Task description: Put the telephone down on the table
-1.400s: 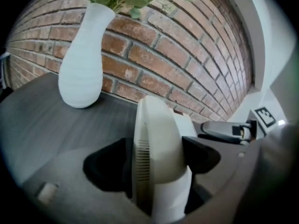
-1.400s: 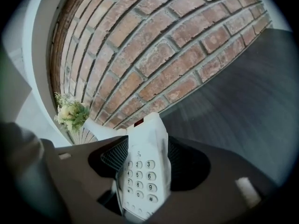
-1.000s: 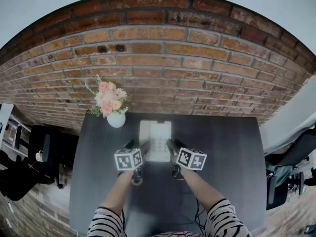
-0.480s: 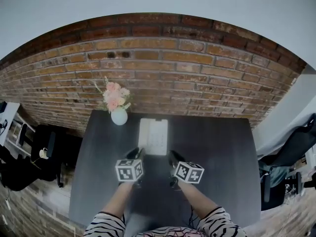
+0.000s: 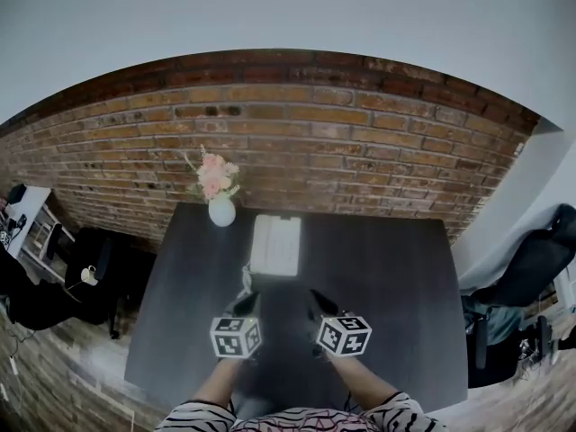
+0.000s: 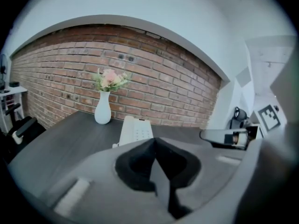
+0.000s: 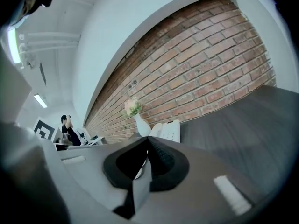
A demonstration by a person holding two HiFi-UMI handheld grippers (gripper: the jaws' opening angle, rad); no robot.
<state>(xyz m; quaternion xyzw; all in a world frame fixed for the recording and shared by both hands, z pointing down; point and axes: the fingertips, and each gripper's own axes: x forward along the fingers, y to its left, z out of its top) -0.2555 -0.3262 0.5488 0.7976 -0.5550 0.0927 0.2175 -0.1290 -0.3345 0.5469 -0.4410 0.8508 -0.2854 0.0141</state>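
Observation:
A white telephone (image 5: 276,245) lies flat on the dark table (image 5: 387,277), near its far edge by the brick wall. It shows past the jaws as the telephone (image 6: 135,130) in the left gripper view and the telephone (image 7: 169,130) in the right gripper view. My left gripper (image 5: 246,297) is held above the table's near half, well short of the phone, shut with nothing in it. Beside it my right gripper (image 5: 316,301) is likewise shut and empty. Both point toward the wall.
A white vase of pink flowers (image 5: 220,207) stands left of the phone at the table's far edge. The brick wall (image 5: 360,151) rises behind. Dark office chairs (image 5: 90,277) stand left of the table and another chair (image 5: 531,277) to the right.
Both grippers drew back from the phone's sides toward me and rose, and their jaws went from open to shut. The phone stayed lying on the table.

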